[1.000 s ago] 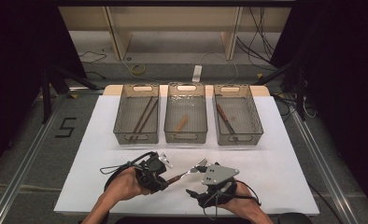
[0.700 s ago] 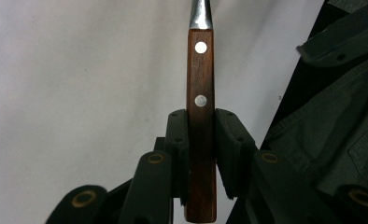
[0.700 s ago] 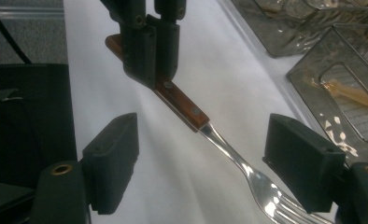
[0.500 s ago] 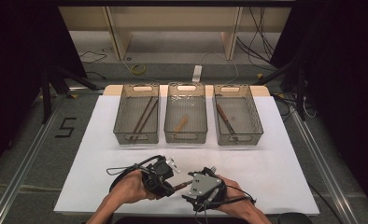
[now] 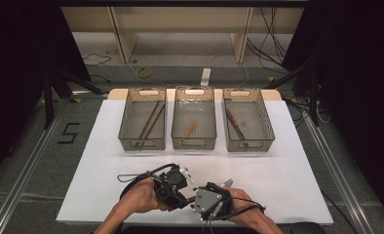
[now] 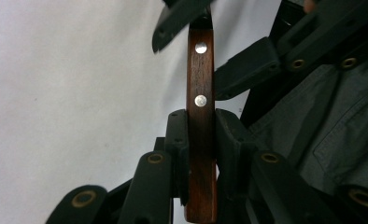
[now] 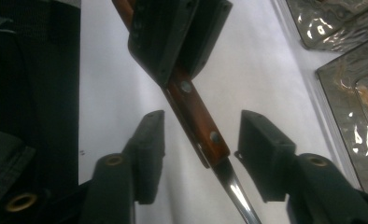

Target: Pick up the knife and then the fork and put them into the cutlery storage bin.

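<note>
Left gripper (image 6: 198, 154) clamped tight on the wooden handle of a fork (image 6: 201, 121) — both pads pressing the brown wood from either side, two bright rivets showing just beyond the pads, handle running straight out along the jaws. Seen from the right gripper view, the same riveted handle slanting across the gap of the right gripper (image 7: 201, 154), steel neck passing down between the jaws toward the camera. Right jaws just been closing in, but daylight on both sides: pads near the wood, not pressing it, handle between them and apart from each. Beyond the right jaws, the left gripper's black pads wrapped round the upper stretch of the handle. From the high view, both hands low at the near edge of the white table (image 5: 297, 161), left gripper (image 5: 173, 187) and right gripper (image 5: 200, 197) just beside each other, fork tines (image 5: 226, 183) poking out past the right one. Well beyond the jaws — three clear bins in a row: left bin (image 5: 142, 145) with dark chopsticks, middle bin (image 5: 194, 144) with a short wooden piece, right bin (image 5: 248, 145) with a wooden-handled utensil, too small to name.
</note>
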A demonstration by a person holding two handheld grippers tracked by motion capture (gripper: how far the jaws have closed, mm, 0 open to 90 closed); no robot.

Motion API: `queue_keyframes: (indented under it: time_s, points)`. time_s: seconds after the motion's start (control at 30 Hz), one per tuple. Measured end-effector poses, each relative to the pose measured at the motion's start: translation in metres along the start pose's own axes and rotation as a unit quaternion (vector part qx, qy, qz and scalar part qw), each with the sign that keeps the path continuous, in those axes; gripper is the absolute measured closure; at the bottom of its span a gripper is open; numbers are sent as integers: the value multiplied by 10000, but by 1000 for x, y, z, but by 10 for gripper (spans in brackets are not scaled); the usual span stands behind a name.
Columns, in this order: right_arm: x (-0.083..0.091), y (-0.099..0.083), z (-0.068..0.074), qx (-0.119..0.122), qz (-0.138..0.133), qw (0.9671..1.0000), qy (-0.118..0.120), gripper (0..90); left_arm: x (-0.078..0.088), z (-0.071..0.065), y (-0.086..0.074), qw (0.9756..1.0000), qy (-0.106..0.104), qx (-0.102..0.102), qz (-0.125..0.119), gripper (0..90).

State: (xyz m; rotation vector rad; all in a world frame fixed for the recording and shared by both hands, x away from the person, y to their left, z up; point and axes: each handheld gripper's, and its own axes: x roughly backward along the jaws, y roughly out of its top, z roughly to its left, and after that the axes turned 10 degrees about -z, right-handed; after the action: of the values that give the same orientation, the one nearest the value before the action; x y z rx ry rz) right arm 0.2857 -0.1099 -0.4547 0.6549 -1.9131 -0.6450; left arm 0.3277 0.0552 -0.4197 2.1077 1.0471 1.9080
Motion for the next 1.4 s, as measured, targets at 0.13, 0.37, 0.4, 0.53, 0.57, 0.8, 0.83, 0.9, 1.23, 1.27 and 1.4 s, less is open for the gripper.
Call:
queue_keyframes:
  time_s: [0.13,0.37,0.4,0.53,0.57,0.8,0.83,0.9,1.23,1.27,1.4]
  points:
    - [0,0,2,192,38,9998,-33,646,-1,0,1,10000,-57,-8,21,752]
    - [1,0,5,664,184,9976,-4,717,-1,1,1,9999,-144,-66,-20,751]
    - [1,0,6,732,223,9971,7,726,-1,2,1,9998,-161,-73,-34,750]
    - [0,0,7,819,283,9962,86,771,2,4,1,9998,-107,-50,-184,725]
    - [0,0,8,798,299,9963,90,777,2,5,0,9997,-146,-30,-199,720]
    - [3,0,5,776,329,9964,63,779,8,16,-5,9986,79,-48,-518,490]
    - [3,0,4,737,332,9967,41,779,10,18,-6,9979,121,-17,-629,451]
    - [4,-2,2,700,355,9969,12,779,13,21,-8,9965,172,114,-815,396]
    - [17,-15,-18,152,474,9981,-371,779,28,29,-19,9828,597,244,-1731,276]
    - [18,-16,-21,153,481,9979,-412,779,30,30,-20,9805,669,245,-1831,274]
    - [20,-22,-32,-48,527,9973,-503,779,37,32,-25,9726,861,332,-2134,262]
